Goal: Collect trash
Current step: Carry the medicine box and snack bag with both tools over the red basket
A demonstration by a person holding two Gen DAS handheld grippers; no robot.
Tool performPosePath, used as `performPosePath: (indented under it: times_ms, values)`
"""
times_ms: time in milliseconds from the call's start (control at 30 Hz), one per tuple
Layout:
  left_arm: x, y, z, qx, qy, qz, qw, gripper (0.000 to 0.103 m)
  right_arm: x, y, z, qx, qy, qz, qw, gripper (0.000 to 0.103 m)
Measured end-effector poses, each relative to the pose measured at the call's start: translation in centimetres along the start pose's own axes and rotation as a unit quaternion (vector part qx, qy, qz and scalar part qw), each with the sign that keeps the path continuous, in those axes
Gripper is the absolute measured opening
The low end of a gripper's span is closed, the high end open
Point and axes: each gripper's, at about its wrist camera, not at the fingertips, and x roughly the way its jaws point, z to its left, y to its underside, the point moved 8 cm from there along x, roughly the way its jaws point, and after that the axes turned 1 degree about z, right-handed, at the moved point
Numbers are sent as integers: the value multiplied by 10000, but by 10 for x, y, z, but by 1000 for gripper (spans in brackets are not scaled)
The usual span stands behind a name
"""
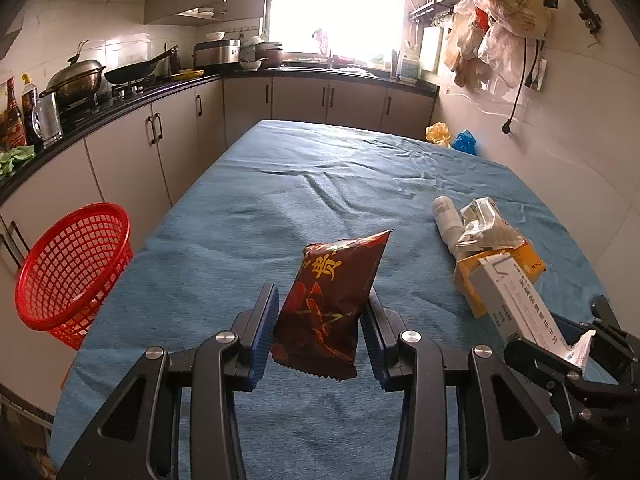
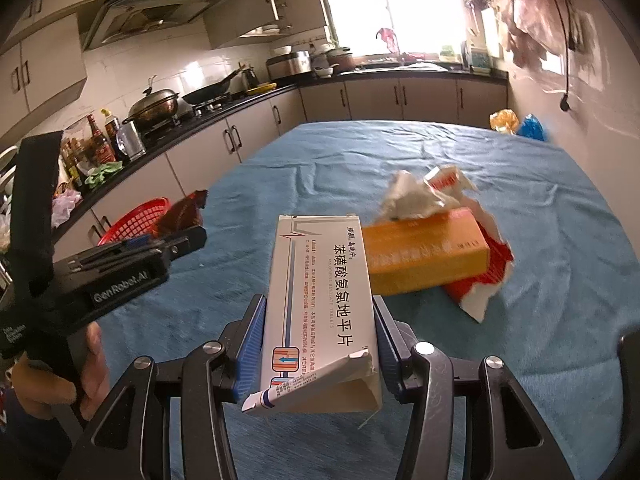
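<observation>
My left gripper [image 1: 322,312] is shut on a dark red snack bag [image 1: 332,300] and holds it above the blue table cloth [image 1: 280,208]. My right gripper [image 2: 318,324] is shut on a white medicine box [image 2: 320,304] with an open flap; the box also shows in the left wrist view [image 1: 520,304]. A red mesh basket [image 1: 72,268] stands off the table's left edge; it also shows in the right wrist view [image 2: 136,220]. An orange box [image 2: 424,252], crumpled paper [image 2: 416,196], a torn red-white wrapper [image 2: 484,280] and a white tube [image 1: 444,216] lie on the cloth at the right.
A kitchen counter [image 1: 120,104] with pots, bottles and a stove runs along the left and back. Plastic bags [image 1: 500,20] and cables hang on the right wall. Yellow and blue bags [image 1: 452,138] sit beyond the table's far right corner.
</observation>
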Motion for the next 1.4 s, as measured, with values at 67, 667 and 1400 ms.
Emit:
performPosePath:
  times_ms: [67,667,1400]
  values:
    - [-2,0,5,-41,-15,-14,10000,40,0,-5,6,-76,-29,-13,10000,55]
    - [-28,-10,101,-848,-439,-269,9951,40,27,-36,72,-495,-484,305,9971,55]
    - [-51,-4,274,-2032,-1488,-335,9672,40,96,-100,224,-1076,-1593,611,9794,55]
